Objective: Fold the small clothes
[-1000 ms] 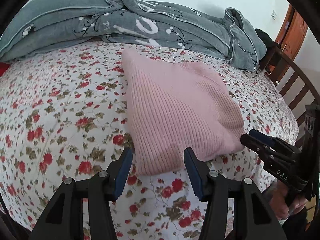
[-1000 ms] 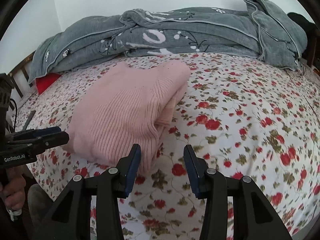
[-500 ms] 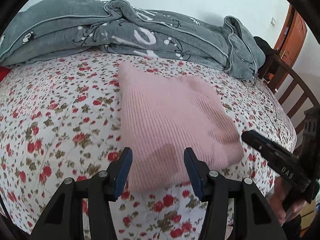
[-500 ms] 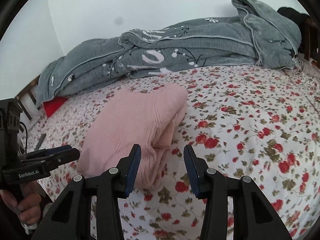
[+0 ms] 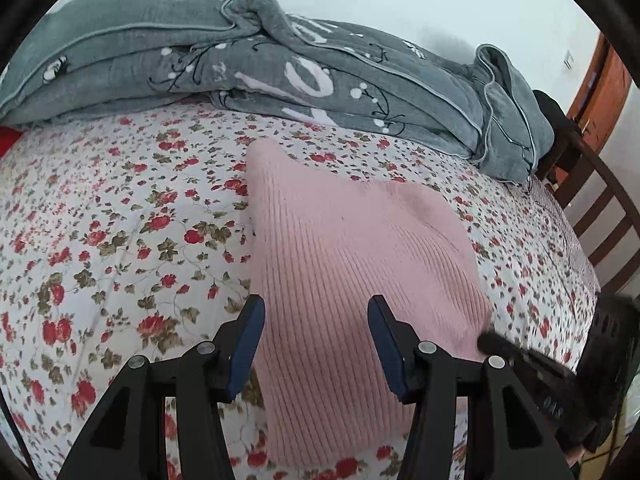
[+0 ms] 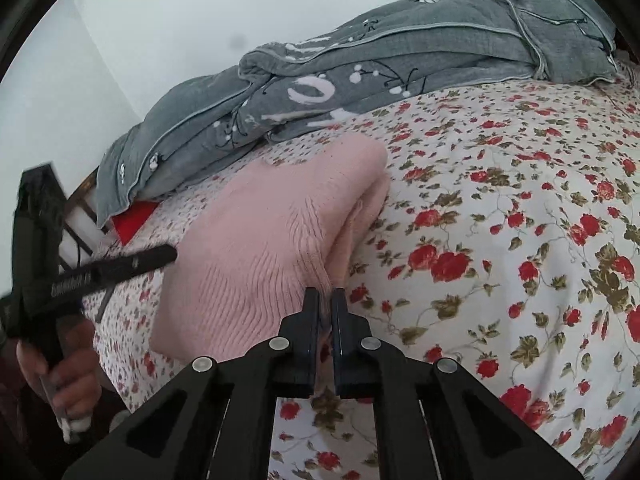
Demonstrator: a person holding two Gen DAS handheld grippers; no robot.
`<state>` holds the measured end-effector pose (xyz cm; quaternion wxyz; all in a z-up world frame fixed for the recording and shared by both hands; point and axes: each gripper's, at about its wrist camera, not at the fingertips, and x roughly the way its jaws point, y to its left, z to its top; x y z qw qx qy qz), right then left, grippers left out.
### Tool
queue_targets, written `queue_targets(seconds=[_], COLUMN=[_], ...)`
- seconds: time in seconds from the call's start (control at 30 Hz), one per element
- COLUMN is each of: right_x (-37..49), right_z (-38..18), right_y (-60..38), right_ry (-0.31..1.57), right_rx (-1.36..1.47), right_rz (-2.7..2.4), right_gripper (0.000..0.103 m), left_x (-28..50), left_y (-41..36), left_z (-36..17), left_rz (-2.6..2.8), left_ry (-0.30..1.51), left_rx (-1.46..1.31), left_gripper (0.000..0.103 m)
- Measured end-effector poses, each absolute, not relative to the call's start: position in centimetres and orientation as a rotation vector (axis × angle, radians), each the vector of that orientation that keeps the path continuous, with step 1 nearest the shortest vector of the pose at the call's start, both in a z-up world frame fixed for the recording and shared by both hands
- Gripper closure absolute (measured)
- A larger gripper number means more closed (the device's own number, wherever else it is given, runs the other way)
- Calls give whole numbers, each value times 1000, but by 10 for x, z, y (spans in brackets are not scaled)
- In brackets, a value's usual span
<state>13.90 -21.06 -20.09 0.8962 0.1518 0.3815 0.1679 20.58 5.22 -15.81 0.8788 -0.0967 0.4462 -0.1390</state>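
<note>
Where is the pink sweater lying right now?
The folded pink sweater lies on the floral bedsheet, in front of the grey quilt; the right gripper is closed at its near corner.

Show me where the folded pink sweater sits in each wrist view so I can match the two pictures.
Left wrist: pink sweater fills the centre, running down between the open left gripper fingers.
Right wrist: pink sweater lies left of centre, its near corner at the closed right gripper.
Shared landmark: the grey blanket bunched along the far side of the floral bedsheet.
</note>
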Motion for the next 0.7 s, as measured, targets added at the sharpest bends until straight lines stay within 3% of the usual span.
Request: queue_targets(seconds=[0.43,0.7], right_x=[158,185], right_z=[-158,-189], right_y=[-210,-182], right_ry=[681,759], right_rx=[276,188], right_rz=[342,264], right_gripper=[90,89], left_x=[239,238], left_y=[26,23], left_z=[-163,-173], left_rz=[-275,-286], left_ry=[873,867], left_rx=[-96,-66], left_gripper=[52,50])
